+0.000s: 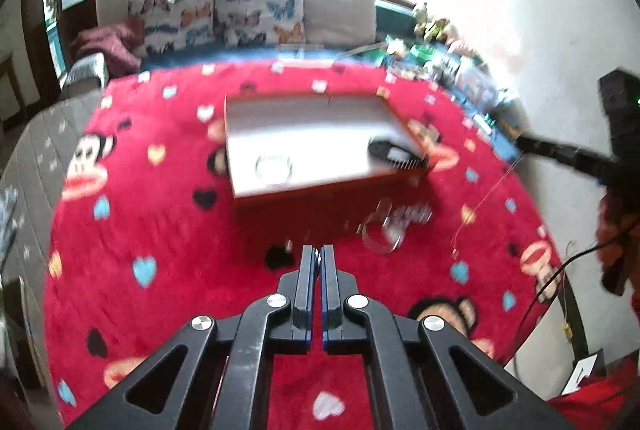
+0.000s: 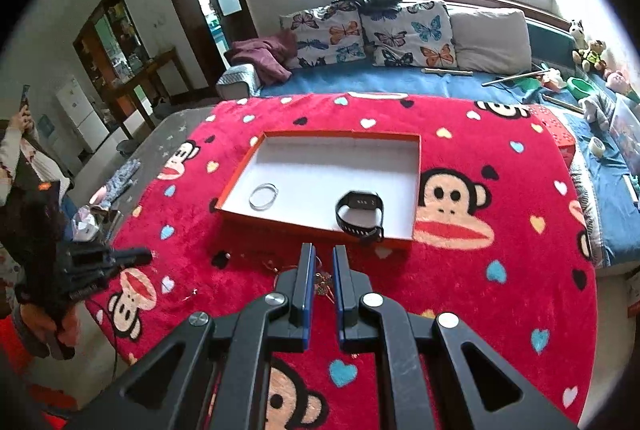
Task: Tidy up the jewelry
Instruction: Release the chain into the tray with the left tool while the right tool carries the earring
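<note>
An orange box with a white inside [image 2: 320,166] lies on the red monkey blanket. In it are thin silver bangles [image 2: 263,196] and a black watch [image 2: 359,216]. The box [image 1: 304,126], bangles [image 1: 274,168] and watch [image 1: 394,152] show blurred in the left wrist view. My left gripper [image 1: 318,250] is shut on a small metallic piece, held above the blanket before the box. A thin gold chain [image 1: 486,196] hangs from the other gripper's tip at the right. A silver ring-like piece [image 1: 382,236] lies near the box. My right gripper [image 2: 322,250] is slightly open over a small pendant [image 2: 323,284] on the blanket.
Butterfly cushions [image 2: 372,30] and a blue sheet [image 2: 400,80] lie behind the blanket. Toys and clutter [image 2: 592,70] sit at the far right. A person with a phone [image 2: 20,134] stands at the left. A thin chain [image 2: 256,262] lies left of my right gripper.
</note>
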